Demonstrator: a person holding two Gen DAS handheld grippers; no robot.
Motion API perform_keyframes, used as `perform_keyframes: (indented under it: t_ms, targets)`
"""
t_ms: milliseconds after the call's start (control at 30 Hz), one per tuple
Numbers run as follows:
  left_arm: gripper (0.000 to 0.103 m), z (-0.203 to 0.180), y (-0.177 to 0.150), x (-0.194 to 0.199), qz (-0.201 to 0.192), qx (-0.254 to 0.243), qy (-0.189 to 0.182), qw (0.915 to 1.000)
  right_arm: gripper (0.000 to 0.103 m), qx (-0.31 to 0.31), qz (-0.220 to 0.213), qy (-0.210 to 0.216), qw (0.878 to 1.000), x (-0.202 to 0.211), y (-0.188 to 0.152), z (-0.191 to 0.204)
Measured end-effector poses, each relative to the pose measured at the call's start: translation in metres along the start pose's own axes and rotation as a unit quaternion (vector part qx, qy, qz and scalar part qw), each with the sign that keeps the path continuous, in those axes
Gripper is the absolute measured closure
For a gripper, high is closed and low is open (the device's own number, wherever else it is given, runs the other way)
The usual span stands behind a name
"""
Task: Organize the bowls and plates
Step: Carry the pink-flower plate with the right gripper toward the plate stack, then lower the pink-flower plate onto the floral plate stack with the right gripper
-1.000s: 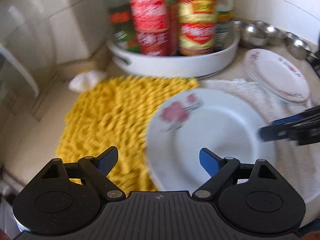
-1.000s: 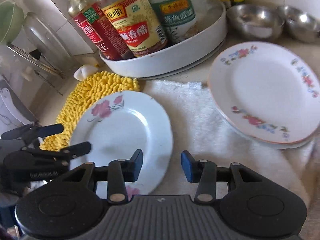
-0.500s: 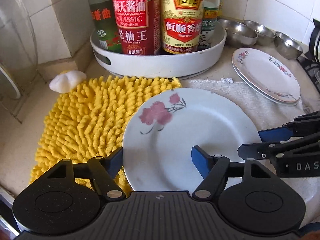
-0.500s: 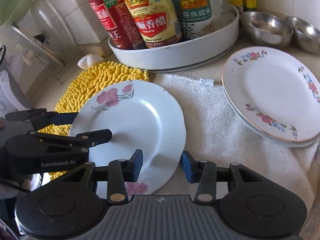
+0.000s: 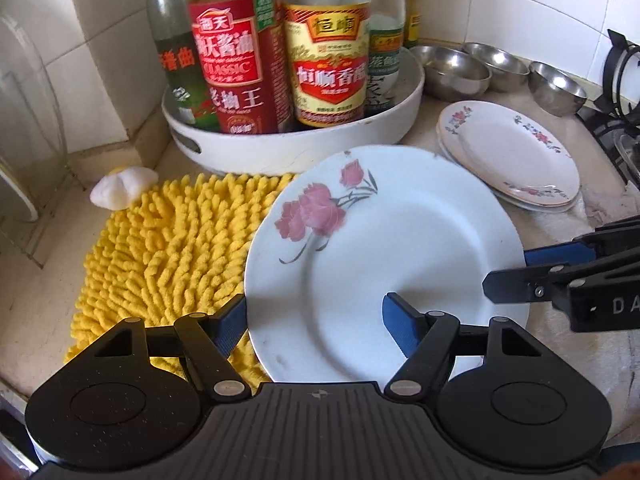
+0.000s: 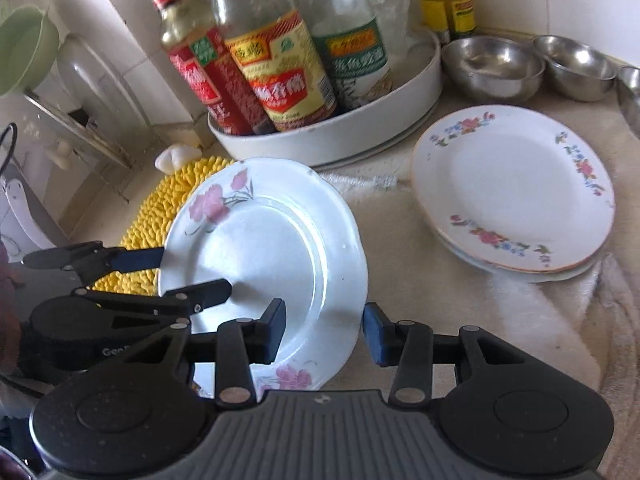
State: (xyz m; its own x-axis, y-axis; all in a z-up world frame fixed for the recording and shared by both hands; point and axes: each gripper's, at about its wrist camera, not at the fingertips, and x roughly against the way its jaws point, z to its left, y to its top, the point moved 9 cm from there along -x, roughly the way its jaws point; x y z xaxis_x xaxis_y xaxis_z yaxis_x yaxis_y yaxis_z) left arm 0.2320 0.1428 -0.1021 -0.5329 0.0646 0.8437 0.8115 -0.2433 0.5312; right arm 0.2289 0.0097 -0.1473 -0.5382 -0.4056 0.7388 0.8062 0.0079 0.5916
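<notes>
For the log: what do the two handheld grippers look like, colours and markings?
Both look alike: a black ribbed body, two round black housings and black linkage arms with silver pivot pins. The left gripper has blue ribbed fingers; the right gripper has blue fingers too. White lettering, only partly readable, marks their sides. No cables or sleeves show.

Plate (image 5: 384, 264): near rim hidden behind left gripper (image 5: 314, 318) body; in right view near rim behind right gripper (image 6: 324, 330). Bottles (image 5: 240, 64): tops cut off by frame edge, labels blurred. Lower plates in stack (image 6: 512, 192) mostly covered by top one; count unclear. Far-right bowl (image 6: 630, 92) cut off.
</notes>
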Motion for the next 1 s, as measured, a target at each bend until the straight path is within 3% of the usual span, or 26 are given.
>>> perform_keyframes:
  t_ms: [233,633,833,1000]
  targets:
    - [0.026,-0.017,0.009,0.001,-0.007,-0.018,-0.011,0.9998,0.042,-0.012,-0.016,-0.013,1.000,0.013,0.004,-0.016]
    - [0.024,-0.024,-0.001,-0.021,0.016,-0.028,-0.017,0.9993,0.042,-0.036,0.012,-0.017,0.999,-0.013,-0.011,-0.033]
    - [0.015,-0.010,-0.003,-0.021,0.019,-0.031,0.015,0.9992,0.041,-0.018,0.016,-0.023,0.999,-0.014,-0.012,-0.035]
    - [0.013,-0.014,-0.004,-0.026,0.027,-0.005,-0.018,0.9995,0.037,-0.008,0.008,-0.012,1.000,-0.015,-0.015,-0.030]
